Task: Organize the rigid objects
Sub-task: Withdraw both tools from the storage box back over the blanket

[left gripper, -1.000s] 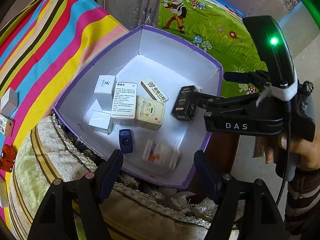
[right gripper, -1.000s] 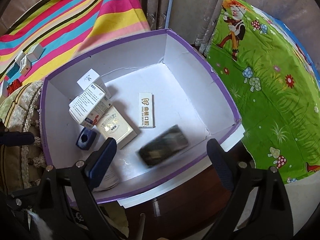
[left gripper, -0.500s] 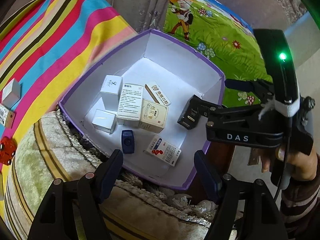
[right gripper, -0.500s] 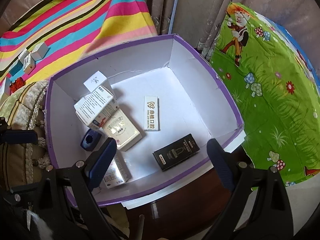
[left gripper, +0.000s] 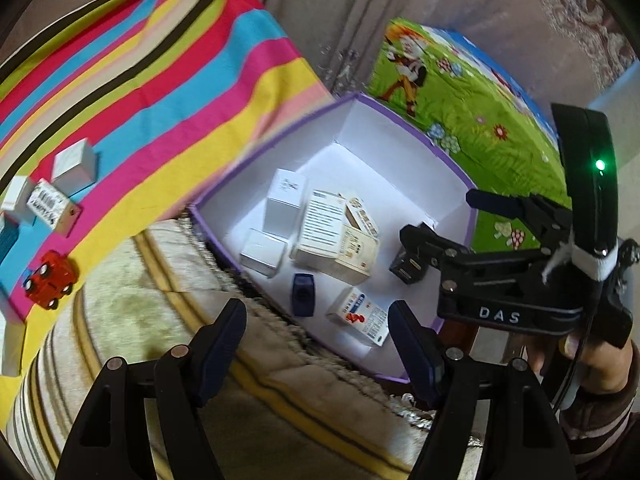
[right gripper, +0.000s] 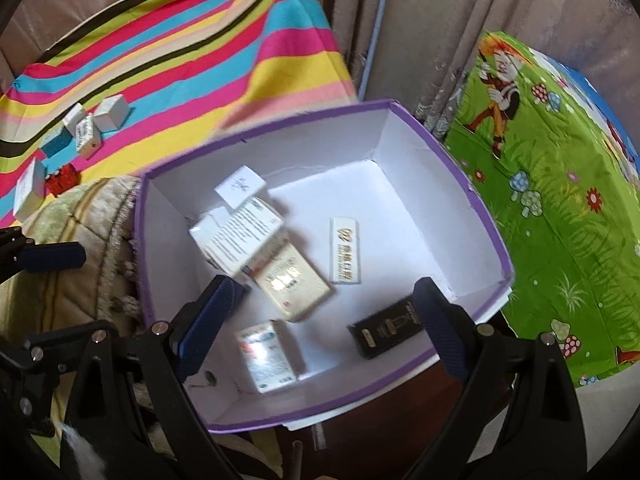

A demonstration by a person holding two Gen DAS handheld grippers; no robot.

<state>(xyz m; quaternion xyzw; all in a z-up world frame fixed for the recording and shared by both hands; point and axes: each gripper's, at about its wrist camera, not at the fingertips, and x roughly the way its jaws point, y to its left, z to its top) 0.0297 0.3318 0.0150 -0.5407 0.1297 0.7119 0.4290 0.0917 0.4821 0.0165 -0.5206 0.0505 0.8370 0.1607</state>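
A white box with a purple rim (left gripper: 460, 172) (right gripper: 488, 216) holds several small cartons, a blue item (left gripper: 303, 294) and a black box (right gripper: 386, 332) (left gripper: 408, 268). My left gripper (left gripper: 316, 340) is open and empty, above the box's near edge and the beige cushion. My right gripper (right gripper: 320, 320) is open and empty above the box's near side; it also shows in the left wrist view (left gripper: 504, 280). On the striped cloth lie more small boxes (left gripper: 76, 164) (right gripper: 112, 112) and a red toy car (left gripper: 50, 280) (right gripper: 62, 178).
A striped cloth (left gripper: 160, 92) covers the surface to the left. A beige cushion (left gripper: 140, 320) lies under the box's left side. A green cartoon-print cover (right gripper: 560, 200) lies to the right. Curtains (right gripper: 420, 40) hang behind.
The black box dropped from my right gripper into the purple-rimmed box. Both grippers have pulled back and swung left, bringing the striped cloth and its loose boxes into view.
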